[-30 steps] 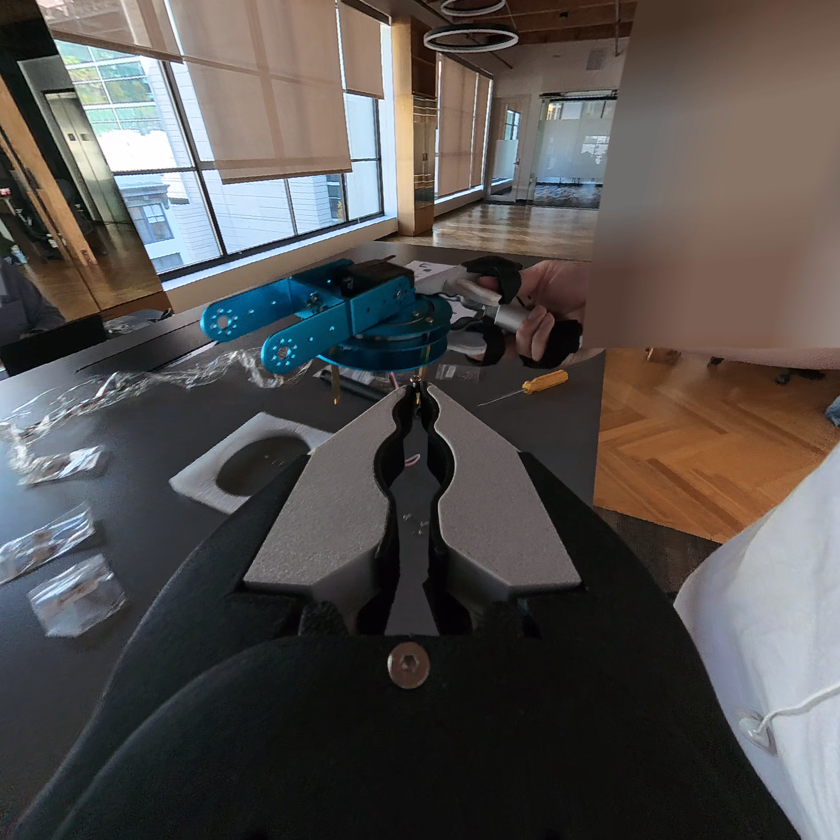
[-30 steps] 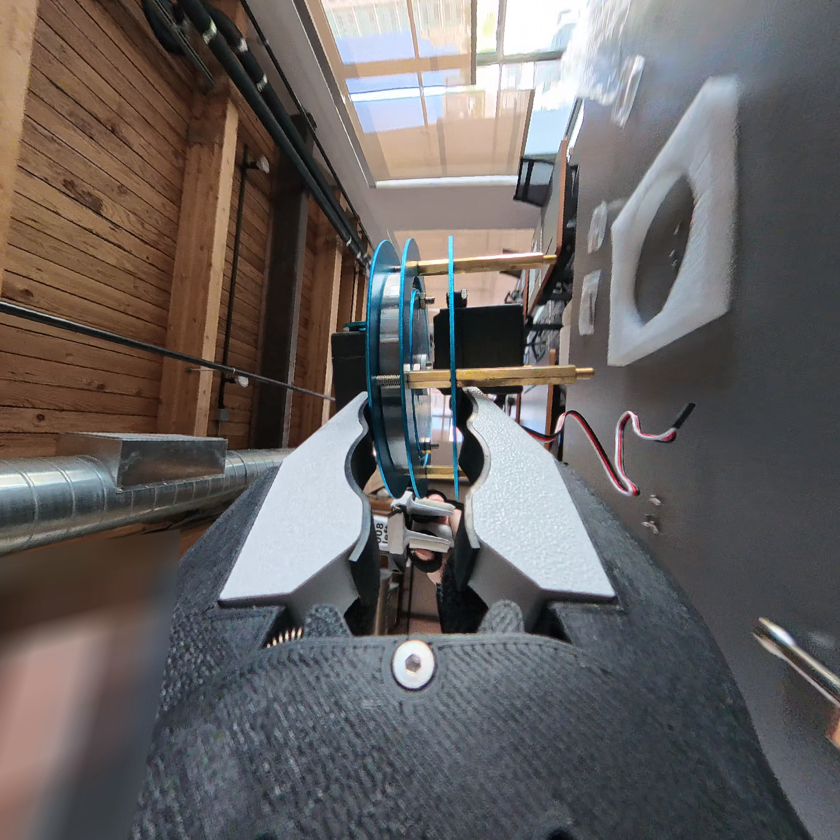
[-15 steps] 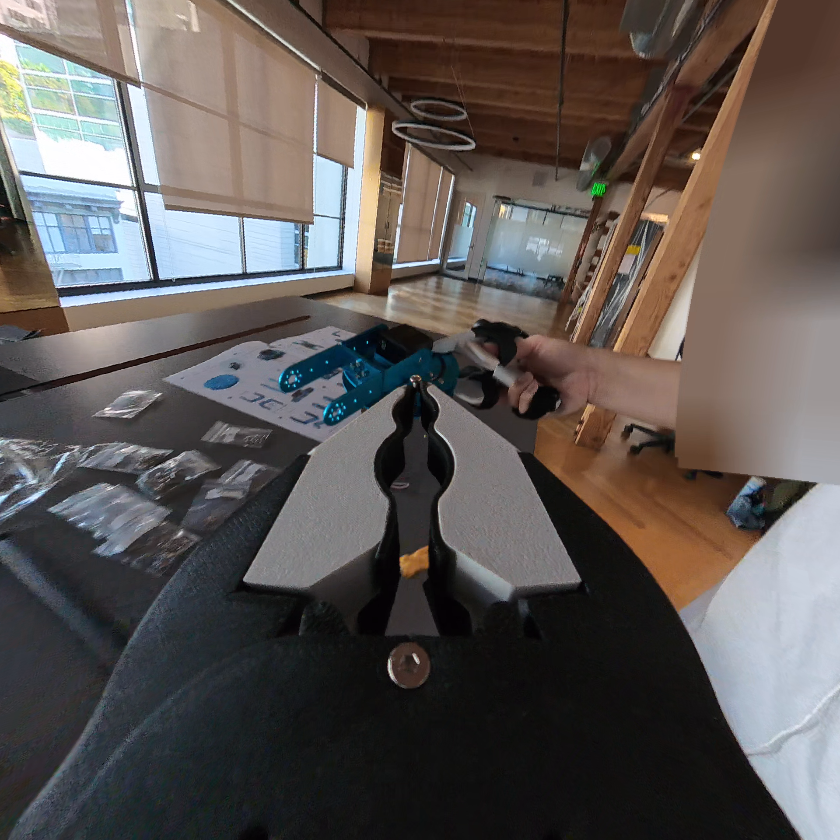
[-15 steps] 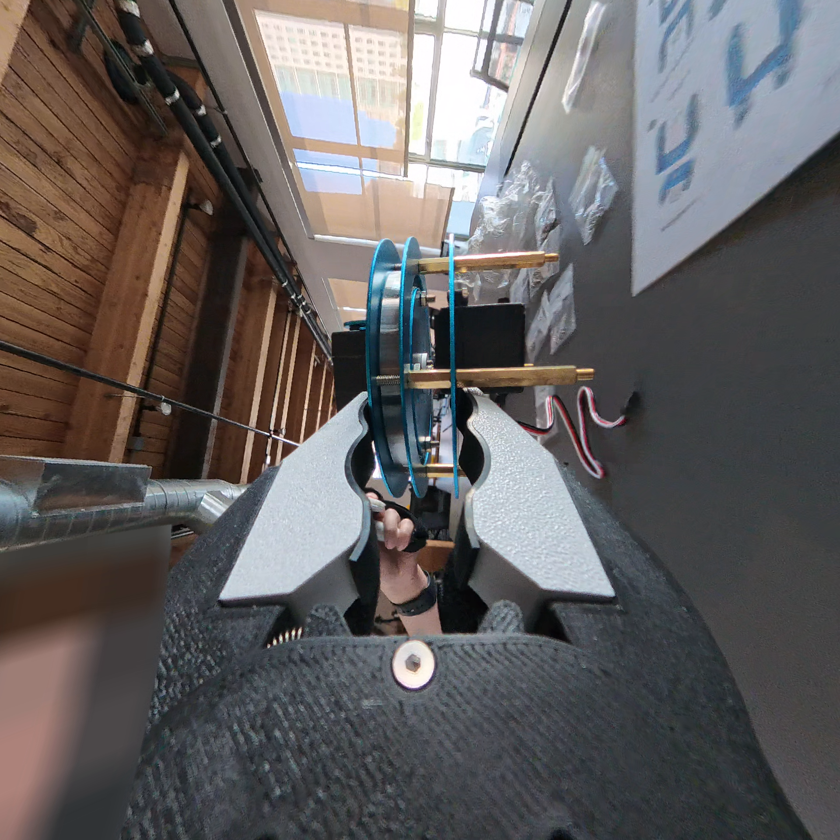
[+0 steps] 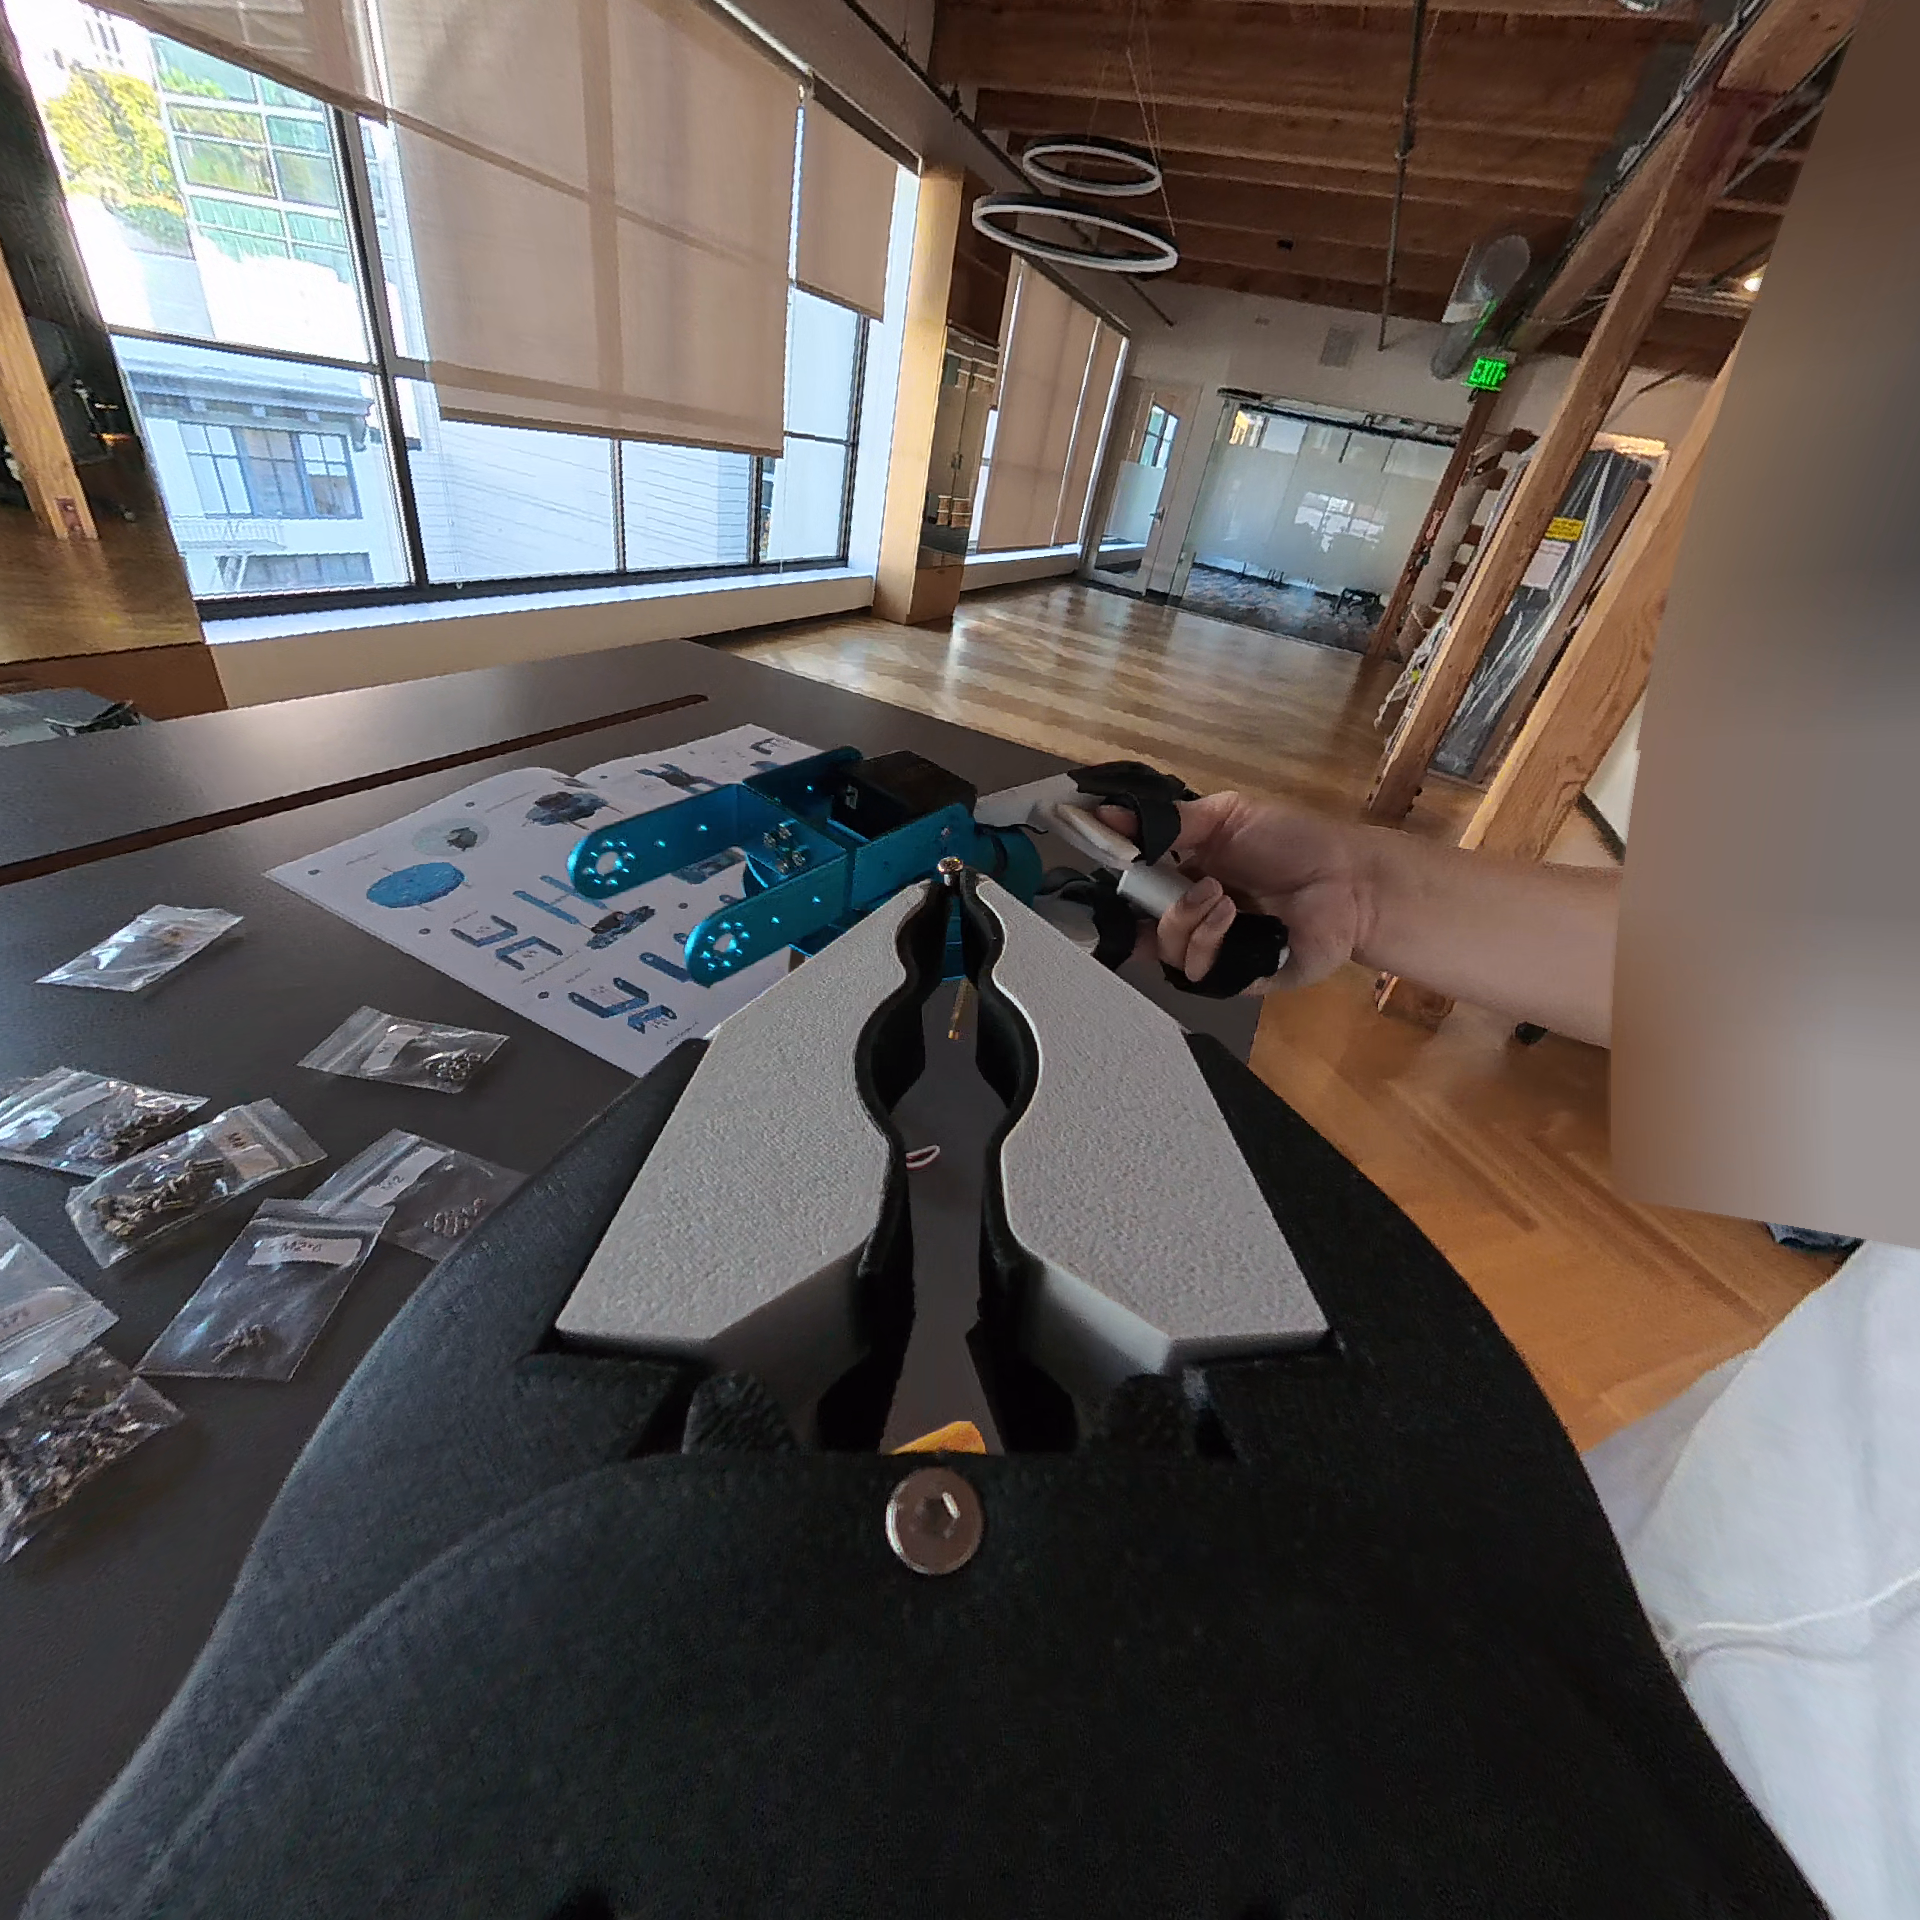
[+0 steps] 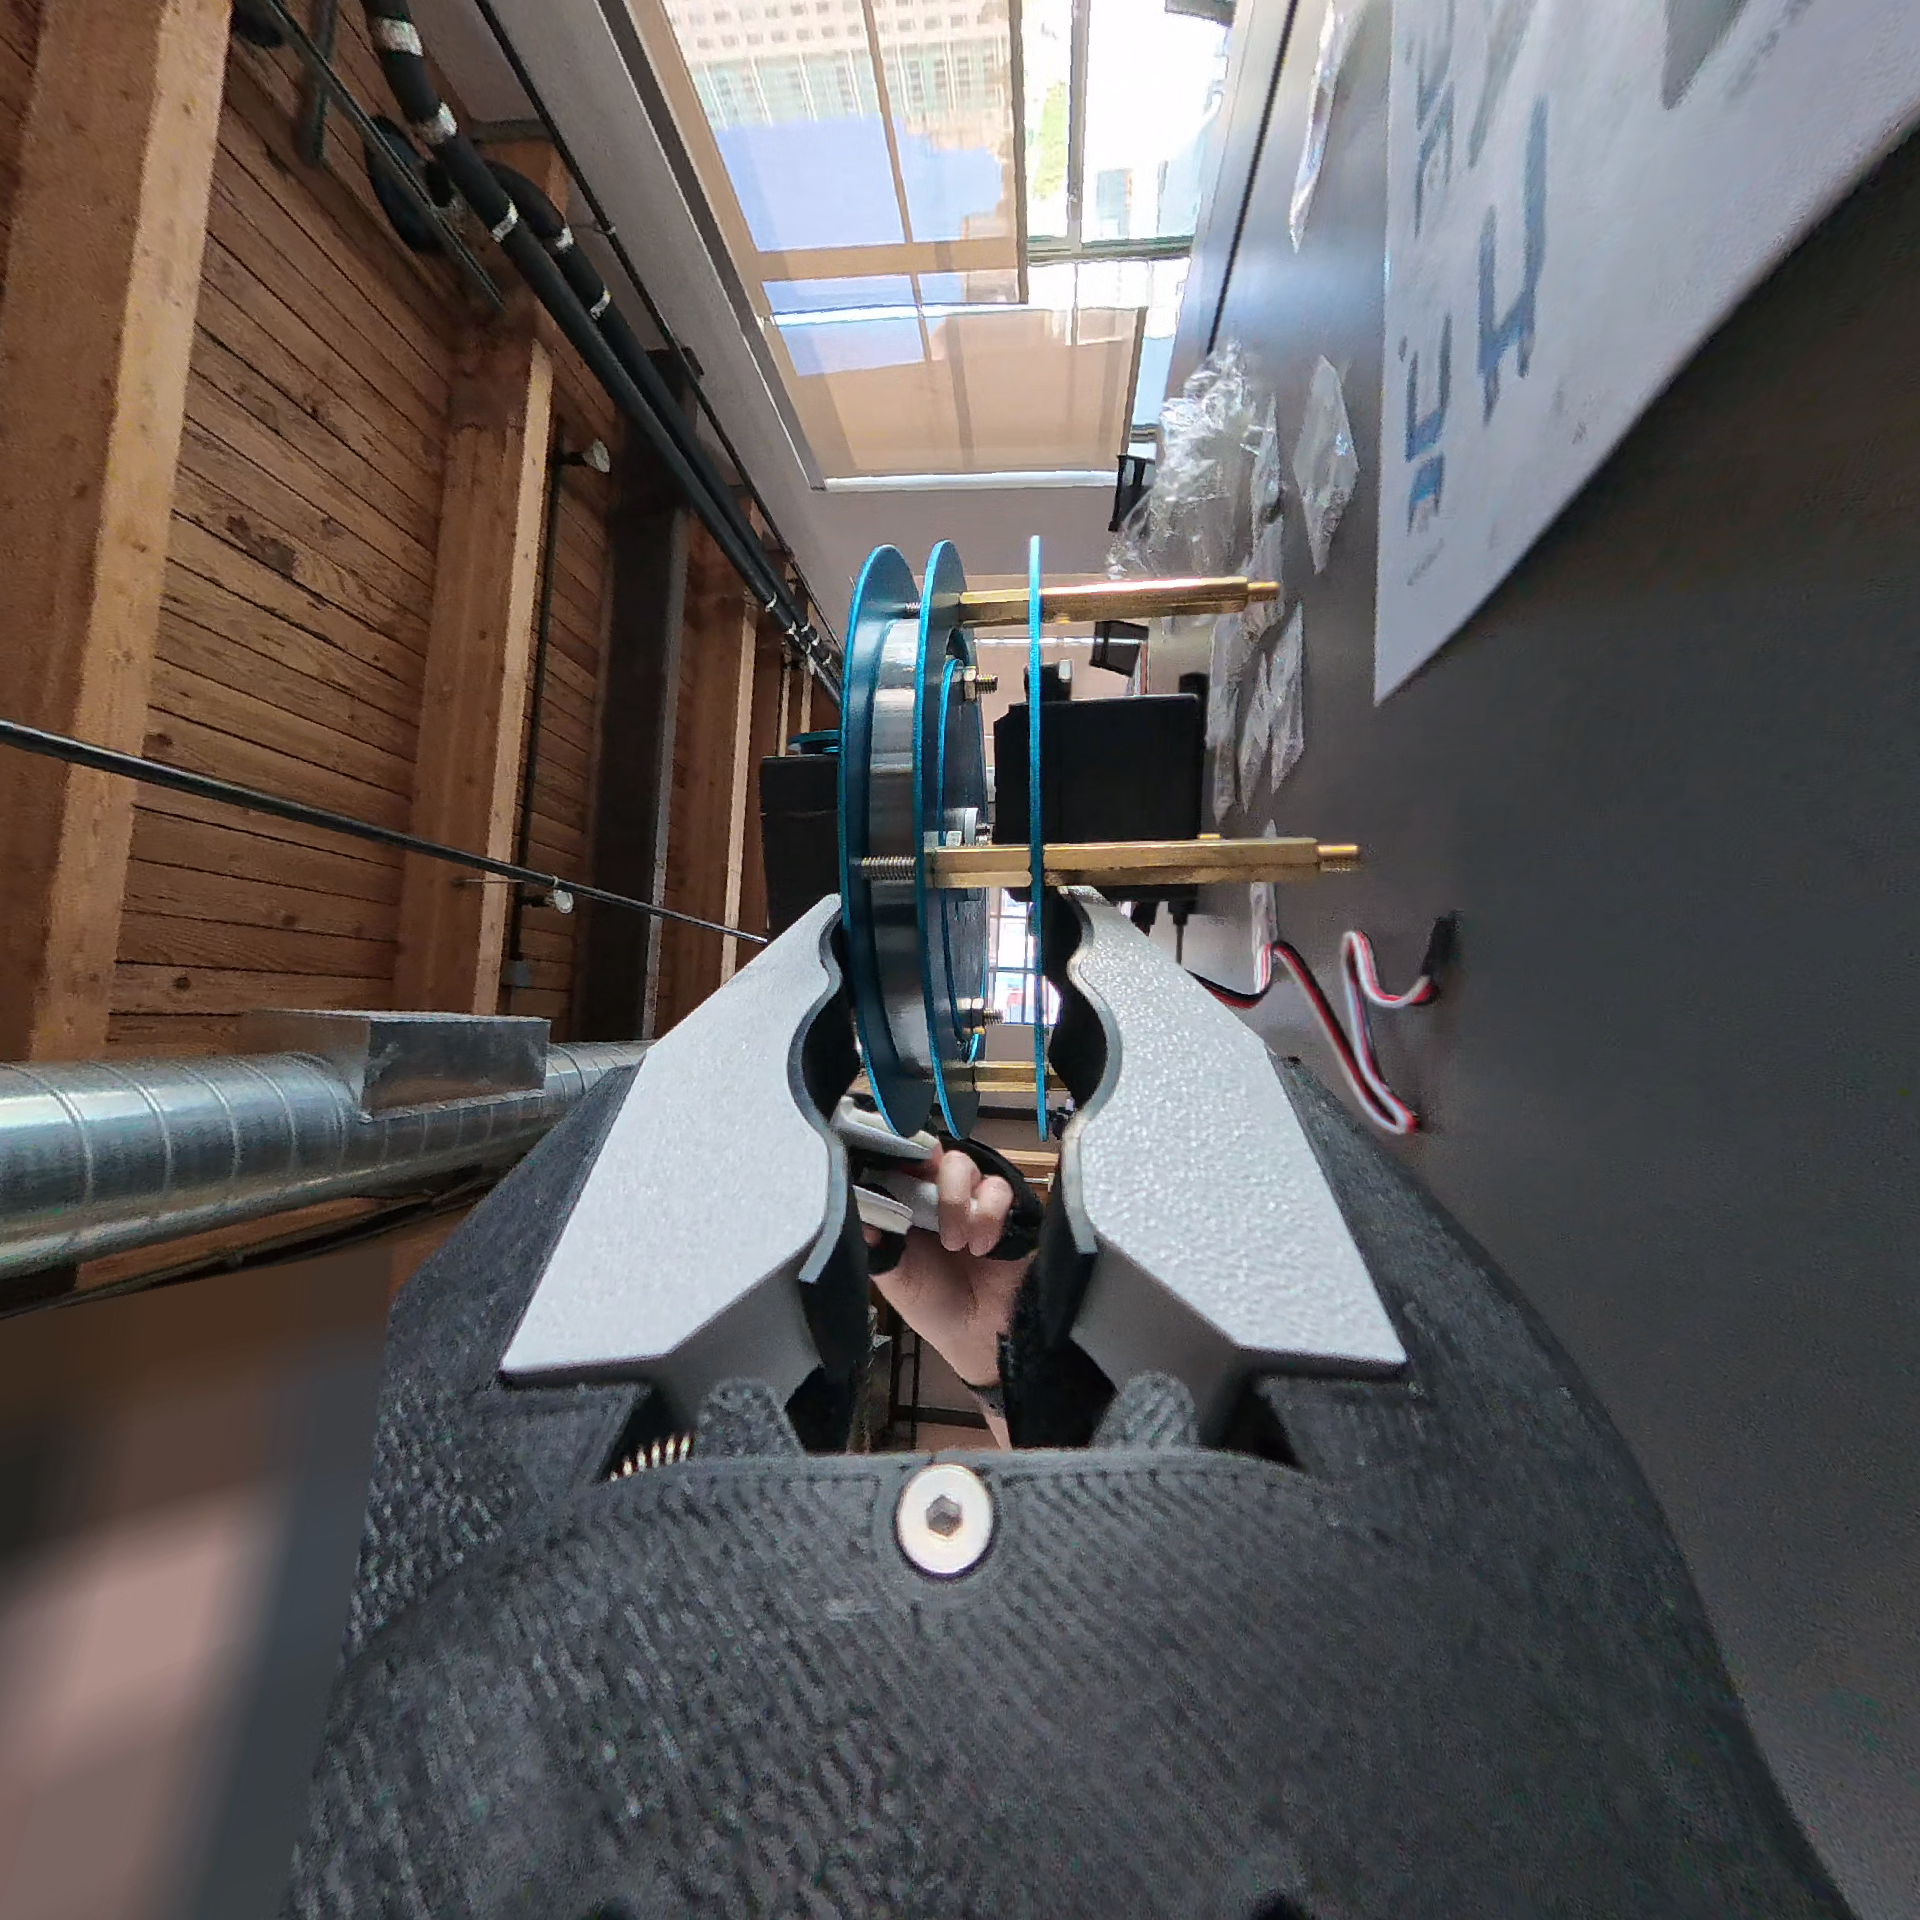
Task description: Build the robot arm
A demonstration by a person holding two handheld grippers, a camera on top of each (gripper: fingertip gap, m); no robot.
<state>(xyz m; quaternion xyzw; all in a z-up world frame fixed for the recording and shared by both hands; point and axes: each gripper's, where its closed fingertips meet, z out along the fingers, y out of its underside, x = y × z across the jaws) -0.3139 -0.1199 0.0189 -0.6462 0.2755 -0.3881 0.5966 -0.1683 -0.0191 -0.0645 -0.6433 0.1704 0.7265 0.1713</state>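
Observation:
My right gripper is shut on the round blue plates of a blue metal arm assembly and holds it sideways above the black table. Brass standoffs and a black servo stick out towards the table, and a red-white-black wire hangs from it. In the left wrist view the assembly hovers over a printed sheet, held by the other gripper in a person's hand. My left gripper is shut on a small screw, just in front of the assembly.
Several clear bags of small hardware lie on the table to the left. A yellow tool handle shows below, between my left fingers. The table's edge runs on the right, with wooden floor beyond. A white sleeve is at lower right. Spacing between my two grippers at the tips: around 20 centimetres.
Both grippers have swung away from the white foam pad to above the printed sheet. The right gripper still holds the assembly, and the left still holds the screw near it.

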